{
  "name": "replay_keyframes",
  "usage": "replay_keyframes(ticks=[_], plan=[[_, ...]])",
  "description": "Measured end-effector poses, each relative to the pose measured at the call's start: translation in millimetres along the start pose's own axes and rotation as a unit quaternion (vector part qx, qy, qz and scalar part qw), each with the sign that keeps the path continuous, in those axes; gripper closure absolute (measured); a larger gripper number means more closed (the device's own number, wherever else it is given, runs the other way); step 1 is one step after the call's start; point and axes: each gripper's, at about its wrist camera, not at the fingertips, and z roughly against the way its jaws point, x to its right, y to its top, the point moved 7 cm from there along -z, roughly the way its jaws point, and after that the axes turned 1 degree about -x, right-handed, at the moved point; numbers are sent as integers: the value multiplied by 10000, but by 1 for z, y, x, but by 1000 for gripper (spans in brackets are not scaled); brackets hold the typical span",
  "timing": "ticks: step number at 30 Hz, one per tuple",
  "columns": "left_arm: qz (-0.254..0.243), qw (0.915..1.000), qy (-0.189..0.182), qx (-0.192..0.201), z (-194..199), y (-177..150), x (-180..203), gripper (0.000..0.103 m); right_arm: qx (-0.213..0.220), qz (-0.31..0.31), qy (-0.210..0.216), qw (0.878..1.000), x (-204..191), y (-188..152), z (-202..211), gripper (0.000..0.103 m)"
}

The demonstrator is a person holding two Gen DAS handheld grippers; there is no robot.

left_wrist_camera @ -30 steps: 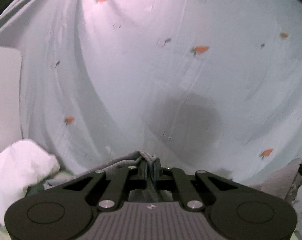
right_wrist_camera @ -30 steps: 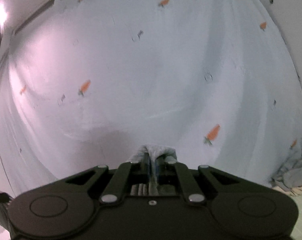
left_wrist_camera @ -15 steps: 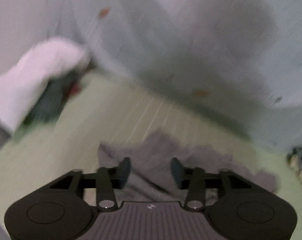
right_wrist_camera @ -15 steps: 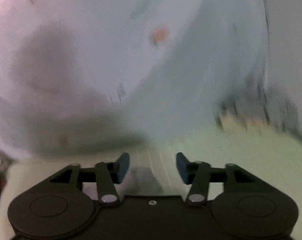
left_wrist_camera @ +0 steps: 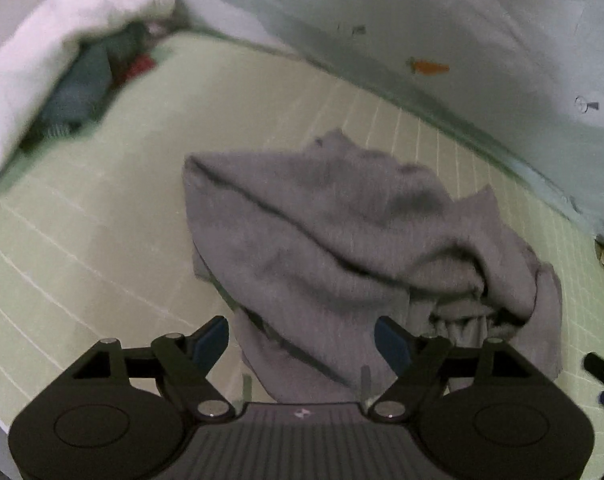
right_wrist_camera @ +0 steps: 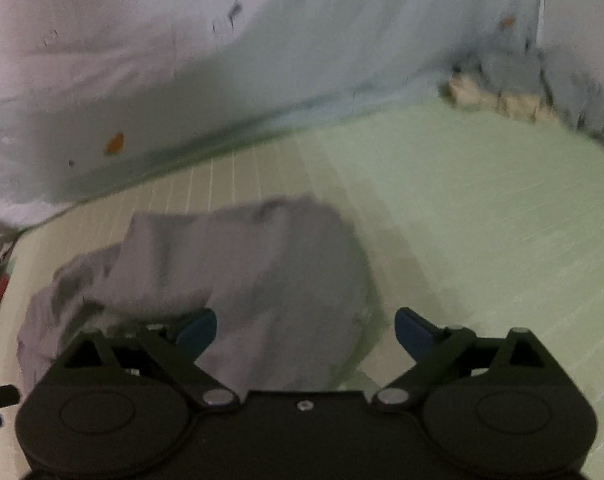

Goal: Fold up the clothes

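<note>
1. The grey knit garment (left_wrist_camera: 333,240) is lying crumpled on the pale green gridded mat (left_wrist_camera: 102,240), right below both cameras. It's not held by anything.
2. In the left wrist view its long axis is running diagonally, from the upper left corner of the heap down to the lower right, where a bunched, gathered edge is sitting next to a flap trailing off to the right. A thick rolled fold is crossing the heap along that same diagonal.
3. In the right wrist view the same garment (right_wrist_camera: 238,280) is stretching from the lower left up towards the middle, with the smoother, rounder end sitting between the jaws. It's blurry here, so I can't tell which end is the neck or the hem.
4. The left gripper (left_wrist_camera: 303,342) is hanging over the near edge of the garment with its jaws spread wide. They've just been opening, and cloth is showing between them, but the blue pads aren't pressing on it.
5. The right gripper (right_wrist_camera: 305,330) is doing the same thing: jaws wide apart, just been opening, grey cloth lying loose between them.
6. A pale blue sheet with little orange carrot prints (left_wrist_camera: 461,40) is hanging behind the mat.
7. A white fluffy bundle (left_wrist_camera: 54,44) is sitting at the far left over some dark clothes (left_wrist_camera: 82,92), well apart from the garment.
</note>
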Motion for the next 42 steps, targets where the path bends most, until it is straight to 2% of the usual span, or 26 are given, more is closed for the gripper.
replay_keyframes(ticks=[3, 8, 14, 15, 17, 18, 20, 21, 22, 24, 26, 30, 33, 37, 39, 40, 41, 42], plan=[[276, 9991, -171, -271, -17, -8, -6, 22, -468, -444, 271, 9976, 2, -19, -19, 6], [539, 9971, -140, -514, -35, -15, -17, 22, -1113, -1378, 660, 9820, 10, -47, -46, 6], [503, 9955, -294, -752, -50, -19, -15, 22, -1234, -1641, 1067, 9729, 1, -59, -62, 16], [496, 9951, -307, -799, -53, -20, -14, 23, -1203, -1583, 1137, 9734, -2, -60, -62, 21], [406, 9951, -264, -866, -58, -22, -11, 27, -1260, -1408, 1215, 9744, -7, -62, -65, 59], [341, 9951, -231, -896, -61, -22, -9, 36, -1275, -1316, 1159, 9762, -8, -63, -66, 66], [195, 9955, -67, -921, -63, -23, -7, 48, -1248, -1124, 995, 9808, -7, -63, -66, 90], [139, 9957, 25, -912, -63, -23, -7, 58, -1227, -1004, 948, 9828, -5, -61, -66, 96], [84, 9958, 118, -902, -63, -24, -7, 62, -1183, -882, 885, 9851, -1, -60, -65, 99], [22, 9957, 298, -878, -63, -24, -9, 82, -881, -617, 611, 9923, 13, -49, -58, 100], [66, 9954, 411, -861, -62, -23, -14, 90, -530, -311, 285, 9977, 28, -32, -52, 100], [338, 9948, 319, -905, -60, -22, -26, 94, 357, 197, -488, 9980, 69, 27, -35, 101], [417, 9943, 303, -933, -58, -20, -32, 94, 1168, 538, -1015, 9865, 94, 86, -14, 101], [357, 9941, 369, -953, -55, -19, -33, 94, 2343, 839, -1571, 9557, 101, 156, 24, 101], [295, 9940, 419, -965, -52, -16, -31, 91, 2582, 763, -1624, 9493, 100, 173, 34, 99], [278, 9939, 447, -968, -53, -14, -30, 91, 2464, 735, -1605, 9530, 97, 172, 29, 90], [259, 9938, 472, -973, -53, -13, -30, 91, 2346, 708, -1587, 9564, 94, 172, 25, 68], [255, 9937, 481, -978, -55, -15, -26, 90, 2208, 698, -1570, 9601, 91, 169, 19, 54]])
